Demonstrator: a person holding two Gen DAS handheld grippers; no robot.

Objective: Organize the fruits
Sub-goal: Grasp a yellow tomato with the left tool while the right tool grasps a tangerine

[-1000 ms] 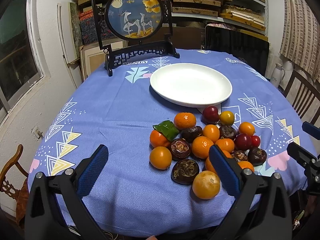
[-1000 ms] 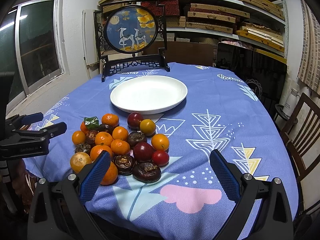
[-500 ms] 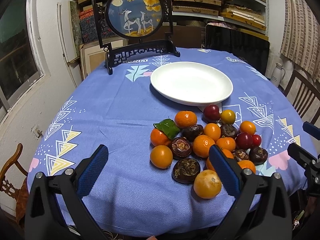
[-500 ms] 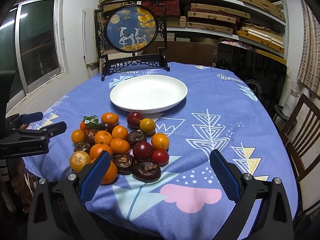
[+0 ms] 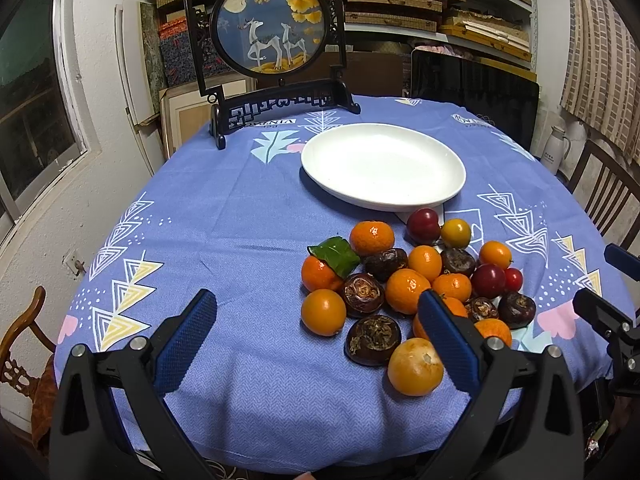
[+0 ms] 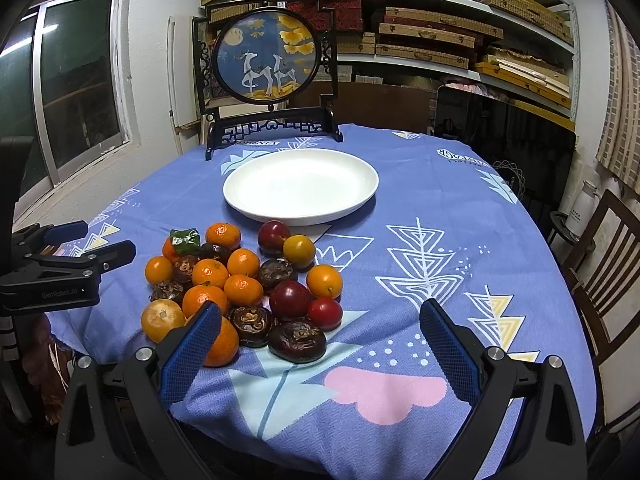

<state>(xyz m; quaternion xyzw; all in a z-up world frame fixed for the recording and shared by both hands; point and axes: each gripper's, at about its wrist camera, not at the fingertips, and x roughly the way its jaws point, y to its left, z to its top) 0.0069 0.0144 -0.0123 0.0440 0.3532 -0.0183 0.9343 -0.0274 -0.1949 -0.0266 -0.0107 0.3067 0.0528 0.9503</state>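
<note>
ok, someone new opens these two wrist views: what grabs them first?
Probably the pile of fruit heaped on the blue patterned tablecloth: orange mandarins, dark brown fruits, a few red and yellow plums, all close in front of both open grippers. Just behind it sits a large white plate with nothing on it. At the table's far edge stands a round deer picture in a black carved stand.

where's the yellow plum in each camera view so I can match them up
Left wrist view: yellow plum sits right of center, just right of the dark red plum.
Right wrist view: yellow plum sits left of center, below that red plum.
Shared landmark: the white plate just behind both.
</note>
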